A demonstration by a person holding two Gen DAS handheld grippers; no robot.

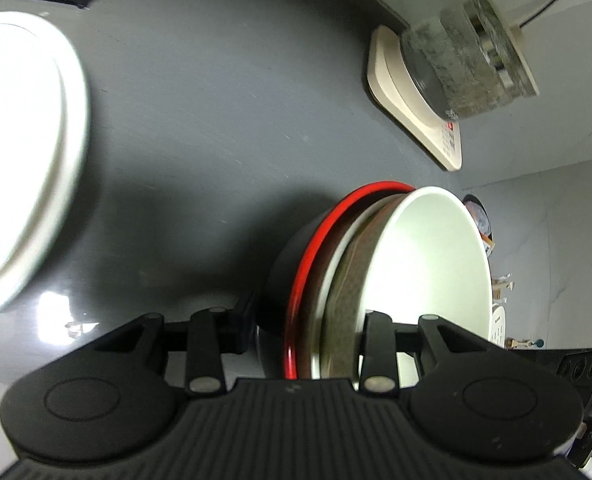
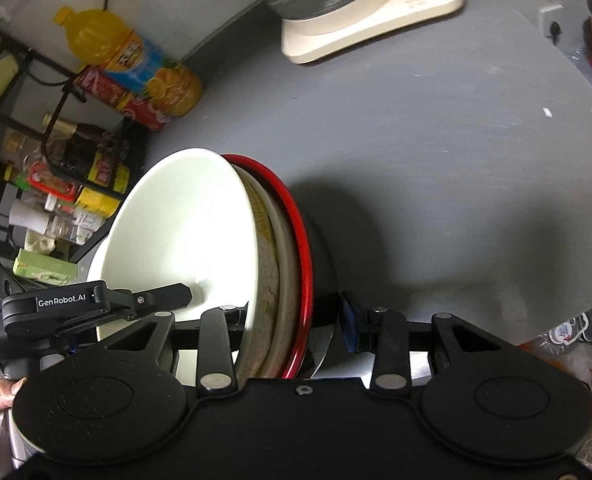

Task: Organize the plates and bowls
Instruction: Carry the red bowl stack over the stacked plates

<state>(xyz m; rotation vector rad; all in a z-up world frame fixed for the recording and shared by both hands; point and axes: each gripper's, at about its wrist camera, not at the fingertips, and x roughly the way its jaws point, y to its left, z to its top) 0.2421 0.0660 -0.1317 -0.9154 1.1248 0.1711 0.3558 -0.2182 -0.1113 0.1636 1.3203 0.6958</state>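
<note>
A nested stack of bowls (image 1: 428,264) is held above the grey table: a white bowl innermost, a speckled beige bowl, then a black bowl with a red rim (image 1: 316,248). My left gripper (image 1: 308,332) is shut across the stack's rim. In the right wrist view the same stack (image 2: 188,232) shows with its red rim (image 2: 302,248). My right gripper (image 2: 296,320) is shut across the rim on the opposite side. The left gripper (image 2: 96,304) reaches into the white bowl there. A stack of white plates (image 1: 20,152) lies on the table at the left.
A cream induction cooker (image 1: 412,96) with a glass pot (image 1: 464,56) stands at the table's back; it shows in the right wrist view (image 2: 376,20) too. An orange juice bottle (image 2: 132,60), a red can (image 2: 124,96) and a black rack of condiments (image 2: 36,168) stand at the left.
</note>
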